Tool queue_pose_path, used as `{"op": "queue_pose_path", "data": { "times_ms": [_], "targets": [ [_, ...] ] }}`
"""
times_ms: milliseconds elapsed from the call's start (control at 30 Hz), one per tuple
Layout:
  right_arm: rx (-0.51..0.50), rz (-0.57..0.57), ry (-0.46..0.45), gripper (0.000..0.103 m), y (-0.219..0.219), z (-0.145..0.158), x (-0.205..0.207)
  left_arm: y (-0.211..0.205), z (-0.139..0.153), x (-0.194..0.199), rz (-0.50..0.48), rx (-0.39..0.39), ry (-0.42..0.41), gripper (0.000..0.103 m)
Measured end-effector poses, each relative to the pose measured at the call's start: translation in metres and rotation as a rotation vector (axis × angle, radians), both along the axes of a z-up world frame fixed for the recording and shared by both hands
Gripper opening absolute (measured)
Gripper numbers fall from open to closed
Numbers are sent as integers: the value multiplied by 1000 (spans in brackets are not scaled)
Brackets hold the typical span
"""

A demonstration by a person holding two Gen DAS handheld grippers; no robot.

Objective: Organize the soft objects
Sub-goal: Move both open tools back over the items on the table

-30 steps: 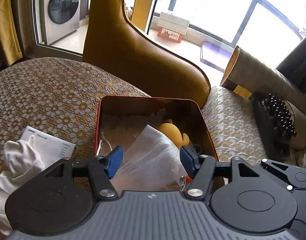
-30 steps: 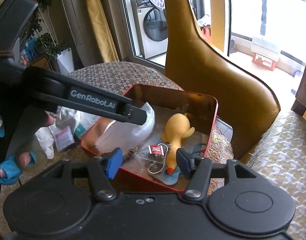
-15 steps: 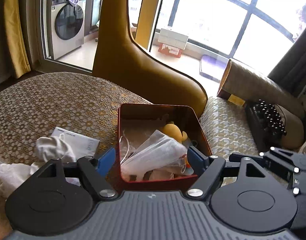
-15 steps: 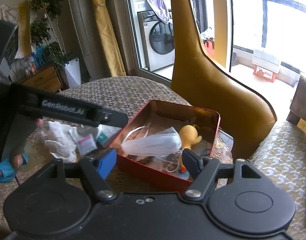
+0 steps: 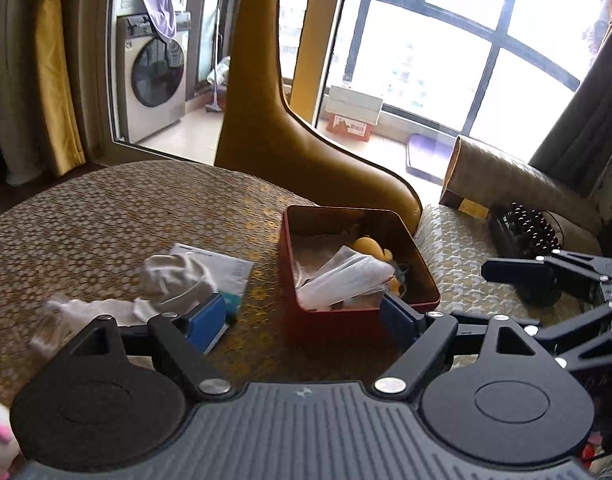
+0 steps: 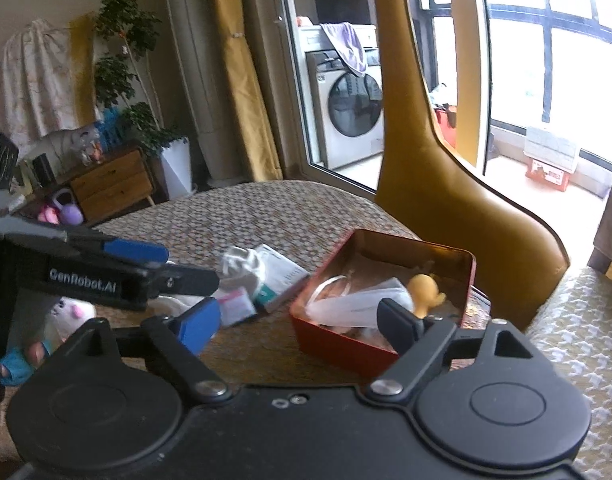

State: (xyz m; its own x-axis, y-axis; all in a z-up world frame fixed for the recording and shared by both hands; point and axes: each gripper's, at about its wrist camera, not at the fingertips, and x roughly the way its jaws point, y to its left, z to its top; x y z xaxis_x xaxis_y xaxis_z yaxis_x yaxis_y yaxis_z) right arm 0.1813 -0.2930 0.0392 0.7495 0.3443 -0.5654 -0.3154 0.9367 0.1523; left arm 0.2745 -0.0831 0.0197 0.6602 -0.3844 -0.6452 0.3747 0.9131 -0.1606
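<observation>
A red tin box (image 5: 426,280) (image 6: 338,342) sits on the patterned table and holds a bagged white mask (image 5: 346,276) (image 6: 358,300) and a yellow duck toy (image 5: 370,246) (image 6: 424,288). White cloth (image 5: 174,276) (image 6: 242,264) lies left of the box on a paper packet (image 5: 230,268) (image 6: 282,272). My left gripper (image 5: 302,318) is open and empty, held back from the box; it shows at the left in the right wrist view (image 6: 162,264). My right gripper (image 6: 298,324) is open and empty; its side shows at the right of the left wrist view (image 5: 518,276).
A mustard leather chair back (image 5: 306,152) (image 6: 446,184) stands behind the box. A cushioned seat (image 5: 462,256) with a beaded black object (image 5: 526,228) lies to the right. A small pink-and-white plush (image 6: 72,312) lies at the table's left.
Both grippers have pulled back and risen away from the box. The left gripper let go of the bagged mask, which now lies in the box. Both jaws have opened wider.
</observation>
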Motion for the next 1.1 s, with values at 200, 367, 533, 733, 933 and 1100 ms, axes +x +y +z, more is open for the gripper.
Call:
{"op": "queue_pose_path", "data": {
  "times_ms": [200, 367, 533, 733, 933, 1100],
  "targets": [
    [29, 50, -37, 92, 21, 9, -14, 28, 2, -28, 20, -10, -26, 87],
    [48, 94, -68, 99, 43, 12, -23, 51, -1, -44, 50, -23, -32, 98],
    [74, 128, -82, 103, 61, 9, -28, 73, -8, -52, 92, -8, -42, 99],
    [75, 166, -75, 103, 82, -1, -29, 103, -20, -47, 114, 18, -25, 99],
    [57, 202, -36, 103, 102, -21, -21, 141, -20, -34, 122, 35, 9, 99],
    [64, 221, 13, 103, 112, -35, -11, 165, -21, -11, 141, 84, 41, 99]
  ]
}}
